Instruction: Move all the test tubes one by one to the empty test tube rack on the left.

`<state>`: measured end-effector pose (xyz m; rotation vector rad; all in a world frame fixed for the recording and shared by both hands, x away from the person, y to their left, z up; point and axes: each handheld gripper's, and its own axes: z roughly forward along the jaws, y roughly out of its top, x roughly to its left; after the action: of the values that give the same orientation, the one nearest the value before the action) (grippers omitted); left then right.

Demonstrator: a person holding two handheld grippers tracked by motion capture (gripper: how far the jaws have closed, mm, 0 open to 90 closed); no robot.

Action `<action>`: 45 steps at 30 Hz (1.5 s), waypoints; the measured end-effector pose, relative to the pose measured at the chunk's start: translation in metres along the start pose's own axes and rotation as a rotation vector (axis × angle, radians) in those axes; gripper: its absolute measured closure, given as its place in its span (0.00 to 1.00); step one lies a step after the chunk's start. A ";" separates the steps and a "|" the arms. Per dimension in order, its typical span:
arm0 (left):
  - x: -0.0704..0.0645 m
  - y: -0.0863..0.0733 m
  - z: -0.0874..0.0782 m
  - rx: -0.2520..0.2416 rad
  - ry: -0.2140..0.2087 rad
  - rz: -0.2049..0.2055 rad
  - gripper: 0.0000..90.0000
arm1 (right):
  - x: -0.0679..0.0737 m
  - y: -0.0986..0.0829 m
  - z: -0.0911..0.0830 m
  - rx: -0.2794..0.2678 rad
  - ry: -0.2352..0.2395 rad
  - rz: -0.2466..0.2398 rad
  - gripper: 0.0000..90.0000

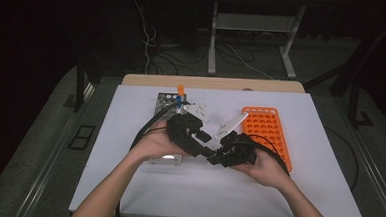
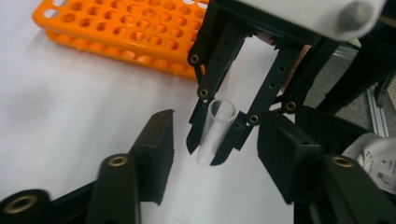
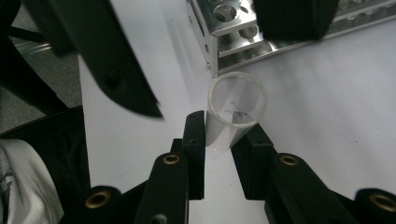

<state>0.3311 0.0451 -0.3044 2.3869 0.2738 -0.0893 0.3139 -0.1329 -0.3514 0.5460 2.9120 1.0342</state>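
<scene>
Mid-handover — your right tongs point(image 3: 218, 140) clench the clear tube point(image 3: 236, 109); your left tongs point(image 2: 215, 154), spread wide around it, must close next.

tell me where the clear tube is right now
The clear tube is pinched in the right claw above the white table, between the metal rack and orange rack, facing the open left claw.

No legible text, brand or no. anywhere; faint dark print runs across the clear tube point(image 3: 237, 109) just below its rim, too small & blurred to read; white glove point(image 2: 373, 156), right of that tube, carries small printed marks/symbols, also unreadable.
</scene>
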 end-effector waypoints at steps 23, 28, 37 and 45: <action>0.002 -0.004 0.000 0.026 -0.017 0.025 0.83 | 0.005 0.004 0.006 -0.016 0.022 -0.005 0.69; 0.005 -0.006 -0.008 0.007 0.007 0.010 0.83 | 0.002 -0.001 -0.002 -0.053 0.003 0.018 0.55; 0.015 -0.008 -0.025 -0.016 0.065 -0.017 0.83 | -0.009 -0.014 -0.024 -0.150 -0.084 0.084 0.25; 0.026 -0.012 -0.037 -0.031 0.127 -0.041 0.83 | -0.016 -0.035 -0.039 -0.226 -0.168 0.153 0.00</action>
<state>0.3536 0.0832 -0.2882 2.3605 0.3817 0.0471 0.3131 -0.1873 -0.3445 0.8102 2.5981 1.2470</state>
